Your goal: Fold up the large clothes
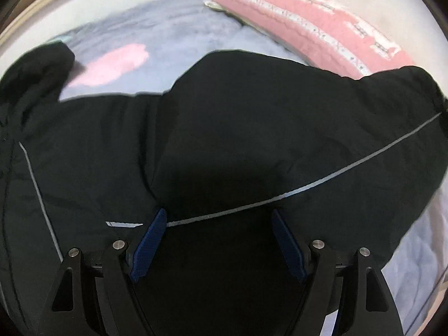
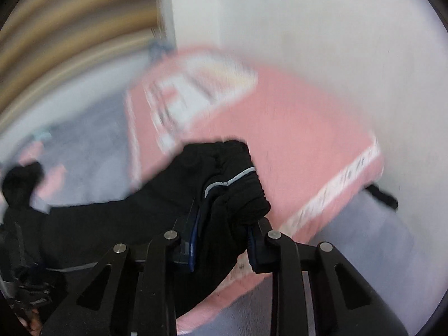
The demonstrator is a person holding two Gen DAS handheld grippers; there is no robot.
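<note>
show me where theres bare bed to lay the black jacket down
Free: the grey bedding between the pink pillow and the small pink patch, up to the bed's far edge. A narrower strip lies right of the jacket. Crowded: the near middle under the jacket, and the wall side under the pillow.

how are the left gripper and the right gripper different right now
The left gripper stands open, its blue fingers spread over the flat body of the black jacket, gripping nothing. The right gripper is shut on a bunched cuff of the jacket, lifted before the pink pillow. The left view is sharp; the right is motion-blurred. Both share black frames and blue fingers.
</note>
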